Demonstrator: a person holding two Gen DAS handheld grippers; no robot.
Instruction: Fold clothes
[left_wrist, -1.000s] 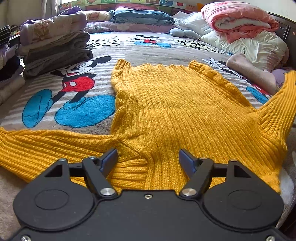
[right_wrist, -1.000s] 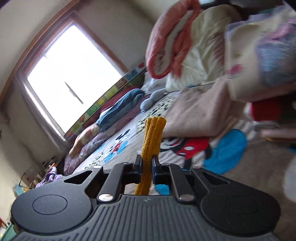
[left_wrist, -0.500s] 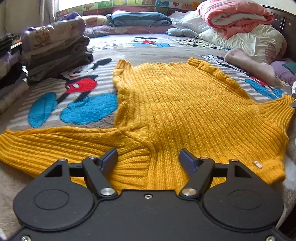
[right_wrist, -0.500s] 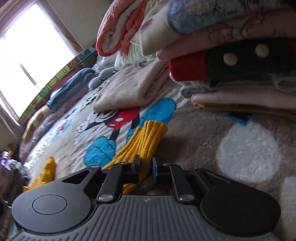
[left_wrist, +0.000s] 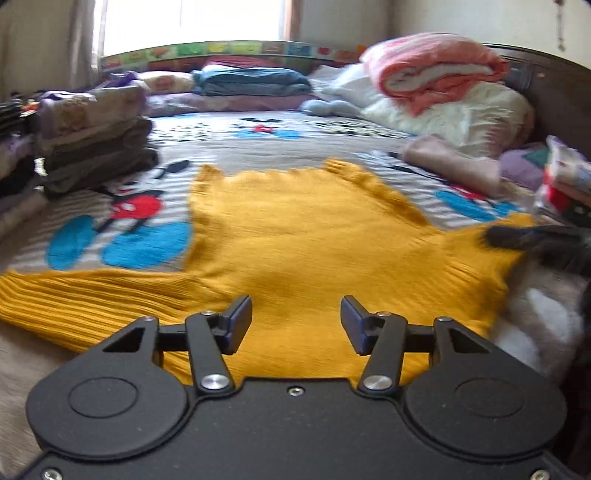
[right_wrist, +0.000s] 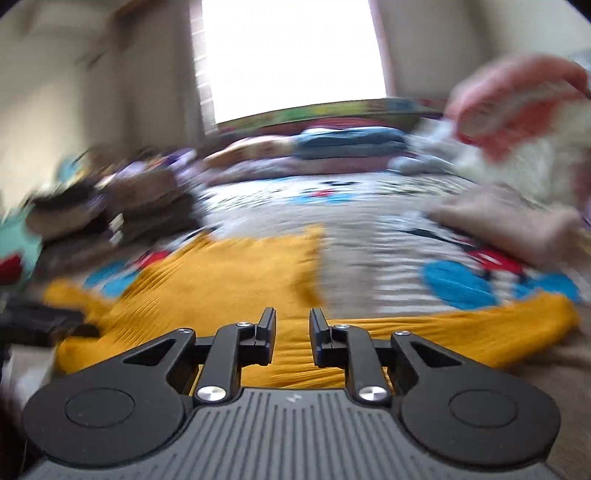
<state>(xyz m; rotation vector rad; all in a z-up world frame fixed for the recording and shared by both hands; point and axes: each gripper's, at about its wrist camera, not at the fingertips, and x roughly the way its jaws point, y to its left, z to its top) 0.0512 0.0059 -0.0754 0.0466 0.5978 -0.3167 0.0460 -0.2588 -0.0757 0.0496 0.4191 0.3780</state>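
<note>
With both the left gripper (left_wrist: 296, 314) and right gripper (right_wrist: 292, 332) parted and empty, the yellow sweater (left_wrist: 314, 236) ahead is best smoothed flat before a sleeve is pinched.

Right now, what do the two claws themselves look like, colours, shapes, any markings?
Both are matte black plastic with round discs either side and silver pivot screws. The left claw has a smooth body and blue-tinged finger pads; the right claw has a grey ribbed body with a small white logo.
</note>
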